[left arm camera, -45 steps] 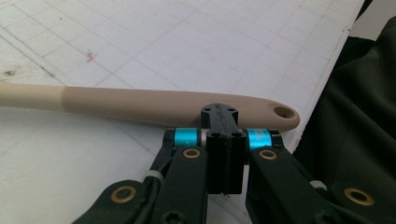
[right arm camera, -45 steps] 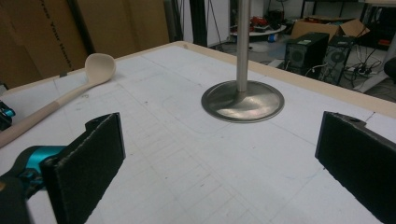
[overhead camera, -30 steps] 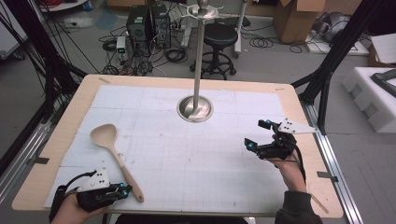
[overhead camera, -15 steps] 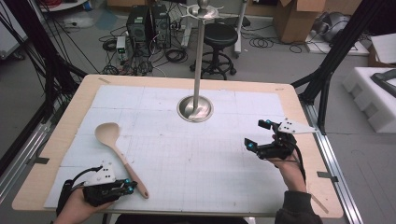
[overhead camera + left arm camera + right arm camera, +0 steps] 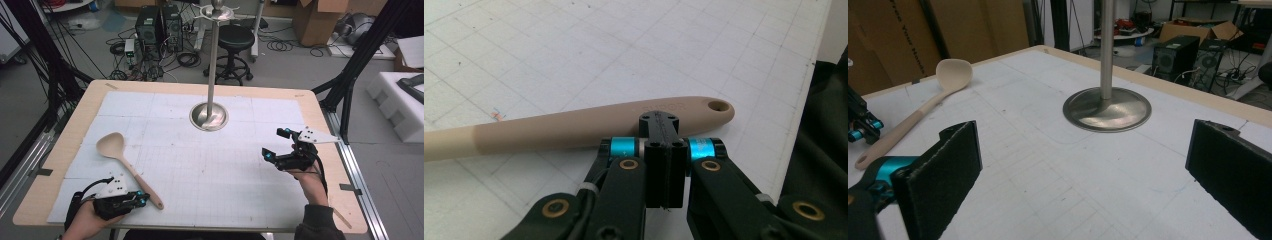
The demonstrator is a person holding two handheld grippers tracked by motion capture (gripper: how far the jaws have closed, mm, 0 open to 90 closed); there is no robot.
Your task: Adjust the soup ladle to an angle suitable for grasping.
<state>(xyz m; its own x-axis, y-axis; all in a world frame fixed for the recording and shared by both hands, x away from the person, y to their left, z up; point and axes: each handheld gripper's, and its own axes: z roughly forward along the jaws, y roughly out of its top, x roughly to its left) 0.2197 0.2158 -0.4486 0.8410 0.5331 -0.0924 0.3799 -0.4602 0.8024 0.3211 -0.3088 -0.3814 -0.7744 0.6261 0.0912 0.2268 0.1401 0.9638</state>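
Left gripper (image 5: 141,199) clenched, empty, jaw tips just beside the spoon (image 5: 127,166) handle's near end. Spoon flat on near-left table (image 5: 65,150). Right gripper (image 5: 275,144) released, hovering right.

One beige spoon (image 5: 125,165) on one white gridded mat (image 5: 225,190). One metal stand (image 5: 210,115) with a round base. Two grippers: left gripper (image 5: 142,200), right gripper (image 5: 276,145). One wooden table (image 5: 65,150).
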